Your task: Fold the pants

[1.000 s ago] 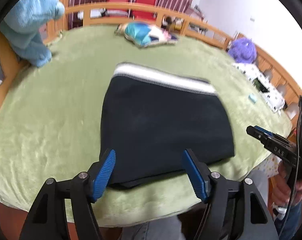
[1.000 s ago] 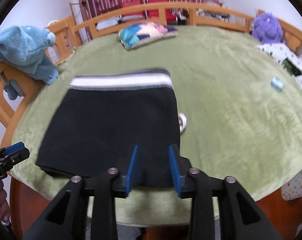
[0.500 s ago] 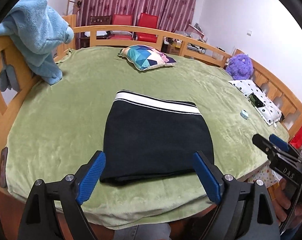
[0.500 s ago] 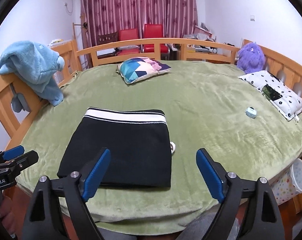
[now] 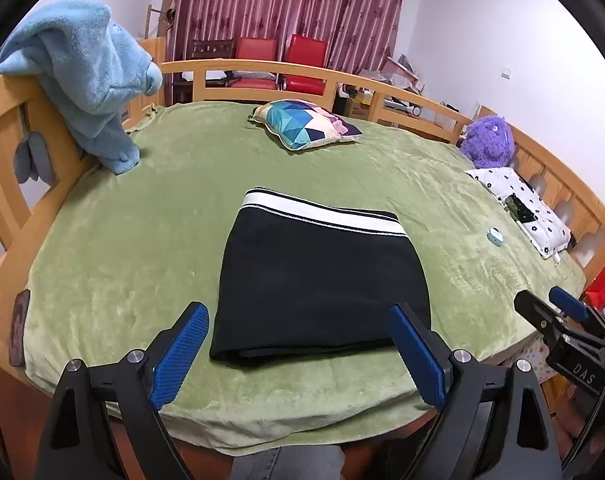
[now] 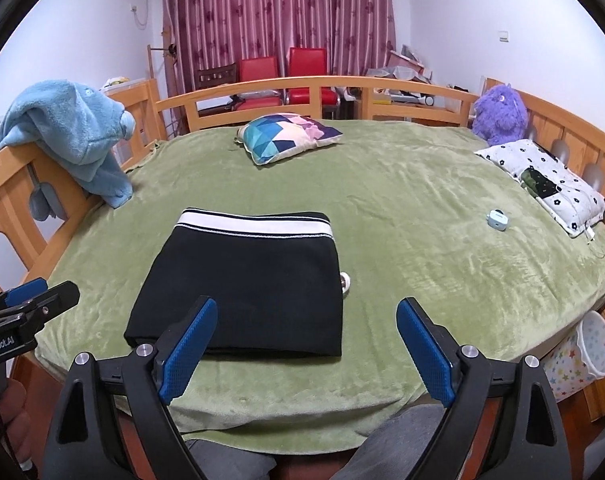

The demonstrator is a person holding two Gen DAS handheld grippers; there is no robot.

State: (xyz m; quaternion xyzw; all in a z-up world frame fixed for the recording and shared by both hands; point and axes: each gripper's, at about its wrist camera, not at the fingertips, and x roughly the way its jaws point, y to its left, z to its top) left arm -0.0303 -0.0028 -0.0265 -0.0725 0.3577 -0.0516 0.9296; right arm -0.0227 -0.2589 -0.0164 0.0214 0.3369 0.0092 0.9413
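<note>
Matte black plastic frames on both the left gripper (image 5: 298, 354) and the right gripper (image 6: 306, 350), ribbed with triangular cut-outs; blue pads (image 5: 180, 354) with a fine knurled texture lining the jaws; silver round-head screws (image 6: 144, 349) at the joints. White lettering on each body's side; grey trouser fabric (image 6: 402, 438) and bare skin below.
</note>
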